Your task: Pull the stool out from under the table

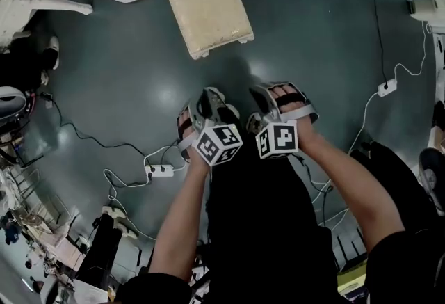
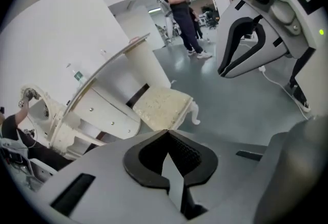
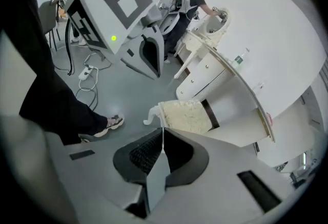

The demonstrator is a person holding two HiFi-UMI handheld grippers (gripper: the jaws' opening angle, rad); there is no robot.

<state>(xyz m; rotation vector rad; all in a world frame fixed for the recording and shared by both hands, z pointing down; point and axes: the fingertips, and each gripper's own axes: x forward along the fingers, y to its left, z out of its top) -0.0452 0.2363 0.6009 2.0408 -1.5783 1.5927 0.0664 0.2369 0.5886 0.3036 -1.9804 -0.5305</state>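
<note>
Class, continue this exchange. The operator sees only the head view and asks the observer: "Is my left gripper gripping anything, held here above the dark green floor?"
Observer: No. The left gripper view shows the grey left gripper with its jaws together and nothing between them.
Operator: And the right one?
Observer: The grey right gripper is shut and empty too.
Operator: What lies ahead of it?
Observer: The cream-cushioned white stool, untouched, next to a dark gap in the front of the white curved table.
</note>
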